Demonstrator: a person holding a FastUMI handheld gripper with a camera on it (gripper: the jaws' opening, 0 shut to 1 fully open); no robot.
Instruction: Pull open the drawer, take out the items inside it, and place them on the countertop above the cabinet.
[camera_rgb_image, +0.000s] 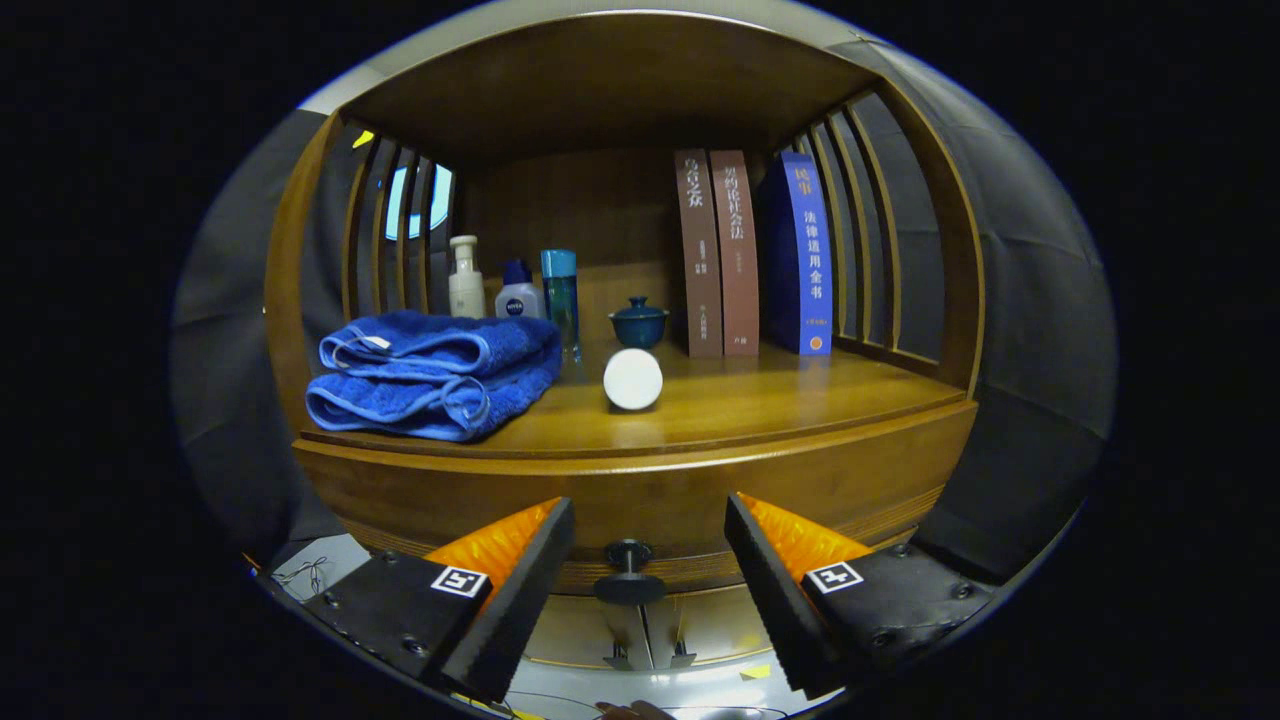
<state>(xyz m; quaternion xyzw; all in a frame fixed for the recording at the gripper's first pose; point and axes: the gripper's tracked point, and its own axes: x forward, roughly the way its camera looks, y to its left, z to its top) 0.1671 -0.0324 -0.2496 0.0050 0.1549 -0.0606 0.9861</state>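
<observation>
Your gripper (650, 525) has its fingers spread wide apart and they grasp nothing. Between them, a little lower than the tips, you see the dark round knob (628, 553) of the drawer (640, 500). The knob is not touched by either finger. The drawer front is a curved wooden panel directly under the countertop (760, 400), and it looks closed; what is inside it you cannot see.

Beyond the fingers, the countertop is the floor of an open wooden shelf niche with slatted sides. On its left part lies a folded blue towel (435, 375), reaching the front edge. Behind the towel, near the back wall, stand three containers side by side: a white pump bottle (466, 280), a small white bottle with a blue cap (517, 292), and a tall clear blue bottle (561, 295). What they hold you cannot tell. To the right of them sits a small dark teal lidded cup (639, 322), its lid on. In front of the cup a white cylinder (633, 379) lies on its side, its round end toward you. Further right, three books (750, 255) stand upright together, two brown and one blue.
</observation>
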